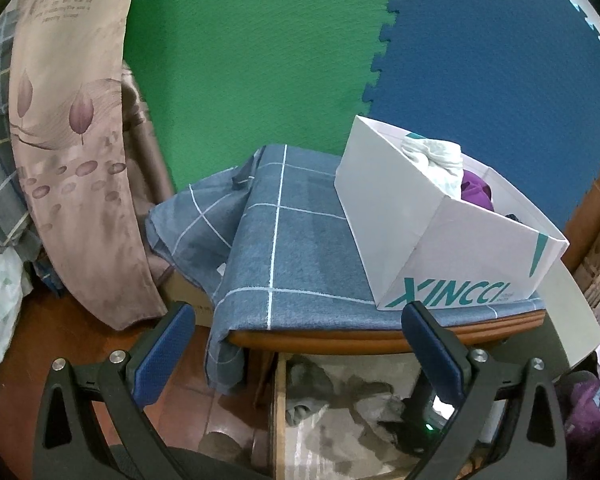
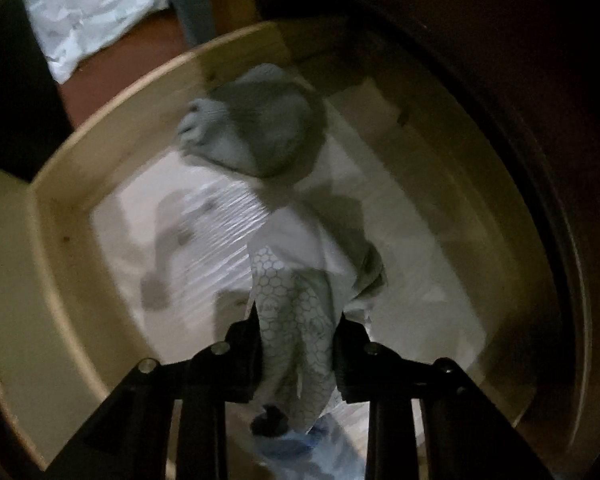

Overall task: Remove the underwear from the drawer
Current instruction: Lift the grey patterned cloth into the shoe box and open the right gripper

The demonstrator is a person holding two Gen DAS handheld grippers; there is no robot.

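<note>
Pinched between the right gripper (image 2: 296, 320) jaws: a pale grey piece of underwear (image 2: 296, 344) with a honeycomb print, pads pressing on both sides of the cloth. Fabric trails away ahead of the fingertips, ending in a darker grey bunch (image 2: 260, 128) further out; picture is blurred, so whether that bunch is one garment or two cannot be told. Below and around the tool: open wooden drawer (image 2: 60, 216), pale lining on its floor, dark surroundings beyond the rim.

Left gripper (image 1: 296, 332) jaws stand wide apart, blue pads (image 1: 164, 356) bare, nothing between them. Directly beneath it, the same drawer (image 1: 278, 400) shows with grey cloth lying in it. Ahead of the fingertips, a cabinet top covered by a blue checked cloth (image 1: 296, 248). On that cloth, ahead and to the right, a white box (image 1: 400, 216) lettered XINCCI holds white and purple garments. Left of the tool hangs a pinkish floral curtain (image 1: 72, 140). Green and blue foam mats (image 1: 260, 48) form the backdrop.
</note>
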